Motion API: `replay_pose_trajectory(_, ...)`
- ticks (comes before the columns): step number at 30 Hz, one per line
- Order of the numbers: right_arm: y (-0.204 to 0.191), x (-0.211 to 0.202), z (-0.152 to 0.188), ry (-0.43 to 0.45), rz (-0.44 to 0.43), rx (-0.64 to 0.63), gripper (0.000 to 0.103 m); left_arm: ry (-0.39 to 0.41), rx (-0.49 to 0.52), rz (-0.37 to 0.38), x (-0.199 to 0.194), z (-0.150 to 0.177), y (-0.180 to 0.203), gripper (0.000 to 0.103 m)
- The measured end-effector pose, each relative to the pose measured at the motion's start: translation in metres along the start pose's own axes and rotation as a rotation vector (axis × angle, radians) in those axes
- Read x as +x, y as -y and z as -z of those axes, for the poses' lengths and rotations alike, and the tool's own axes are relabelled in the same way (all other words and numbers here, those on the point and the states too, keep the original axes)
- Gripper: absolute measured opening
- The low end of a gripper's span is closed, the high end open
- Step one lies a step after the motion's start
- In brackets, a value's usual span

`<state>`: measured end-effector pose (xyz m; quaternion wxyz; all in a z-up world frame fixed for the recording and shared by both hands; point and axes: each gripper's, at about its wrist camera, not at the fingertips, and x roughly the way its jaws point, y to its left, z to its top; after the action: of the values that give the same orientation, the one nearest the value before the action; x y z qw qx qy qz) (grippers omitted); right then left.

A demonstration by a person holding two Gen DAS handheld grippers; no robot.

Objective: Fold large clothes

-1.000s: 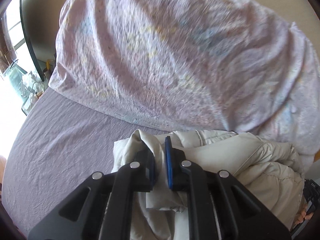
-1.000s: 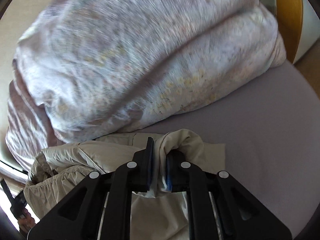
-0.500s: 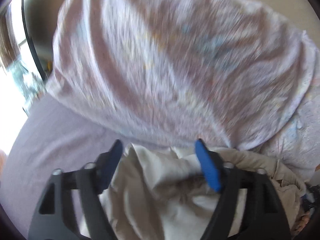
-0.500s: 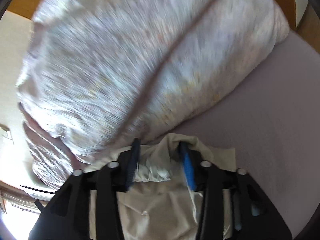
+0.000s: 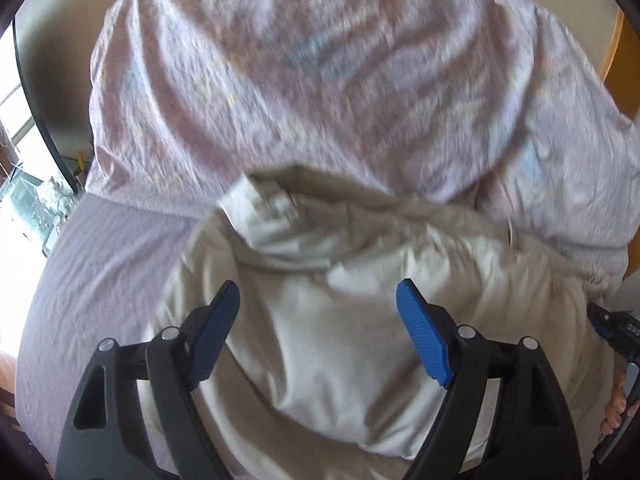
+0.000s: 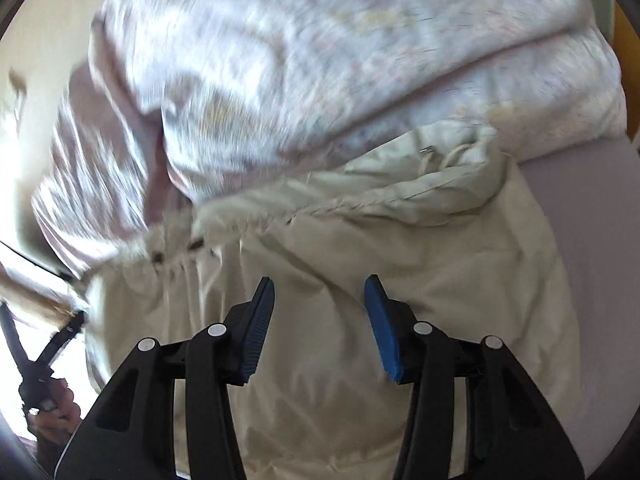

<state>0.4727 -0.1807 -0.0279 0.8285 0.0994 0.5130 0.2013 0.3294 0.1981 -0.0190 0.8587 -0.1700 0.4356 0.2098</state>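
Observation:
A cream-coloured jacket [image 5: 320,312] lies crumpled on the purple bed sheet [image 5: 104,256], its collar end against a big bundle of bedding. It also shows in the right wrist view [image 6: 400,264], with drawcords near its far edge. My left gripper [image 5: 318,300] is open above the jacket, its blue pads [image 5: 424,344] wide apart and holding nothing. My right gripper [image 6: 320,296] is open above the jacket too, empty. The other gripper's tip and a hand show at the right edge of the left view [image 5: 616,332].
A large pale lilac patterned duvet [image 5: 320,80] is heaped behind the jacket and fills the back of both views [image 6: 320,60]. A wooden bed frame [image 5: 616,52] stands at the far right. A window and a dark rail [image 5: 36,100] lie at the left.
Both grippers were shut on folds of the jacket one second ago; both have opened and let go. The jacket has dropped onto the bed and both grippers have pulled back from it.

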Motion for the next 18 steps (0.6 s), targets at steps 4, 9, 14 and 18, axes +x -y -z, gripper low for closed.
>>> replay_pose_trajectory(4, -0.005, 0.019, 0.006, -0.024, 0.095, -0.054, 0.019, -0.009, 0.007, -0.032, 0.015, 0.009, 0.006, 0.081)
replay_pose_trajectory(9, 0.001, 0.033, 0.008, -0.007, 0.138, -0.044, 0.005, 0.014, 0.017, -0.092, 0.037, 0.015, 0.01, 0.084)
replay_pose_trajectory(14, 0.004, 0.043, 0.005, 0.023, 0.157, -0.03, 0.003, 0.03, 0.022, -0.131, 0.055, 0.007, 0.012, 0.087)
replay_pose_trajectory(18, 0.001, 0.057, 0.005, 0.046, 0.161, -0.031, 0.003, 0.033, 0.037, -0.153, 0.067, 0.0, 0.01, 0.09)
